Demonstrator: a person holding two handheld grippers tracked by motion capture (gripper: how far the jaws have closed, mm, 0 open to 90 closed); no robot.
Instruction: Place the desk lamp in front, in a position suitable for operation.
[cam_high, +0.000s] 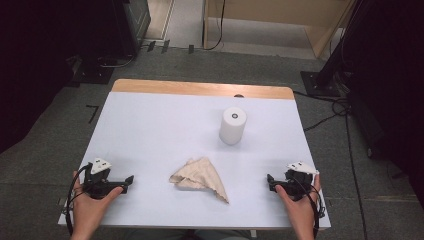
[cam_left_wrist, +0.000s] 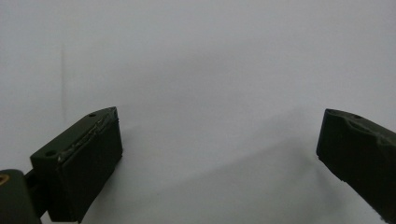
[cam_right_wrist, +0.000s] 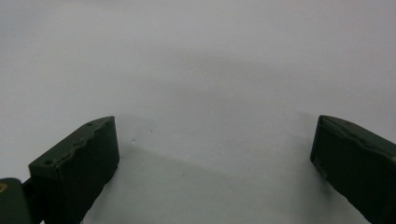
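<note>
A crumpled beige cloth lies on the white table near the front middle. A white cylinder stands upright behind it, toward the back right. My left gripper rests at the front left in a hand, pointing right toward the cloth and well apart from it. My right gripper sits at the front right, pointing left. In the left gripper view the left gripper stands open over bare white tabletop. In the right gripper view the right gripper is open too, with nothing between its jaws.
The table has a wooden strip along its far edge. Grey floor surrounds it, with cables at the right, dark equipment at the back left and a wooden frame behind.
</note>
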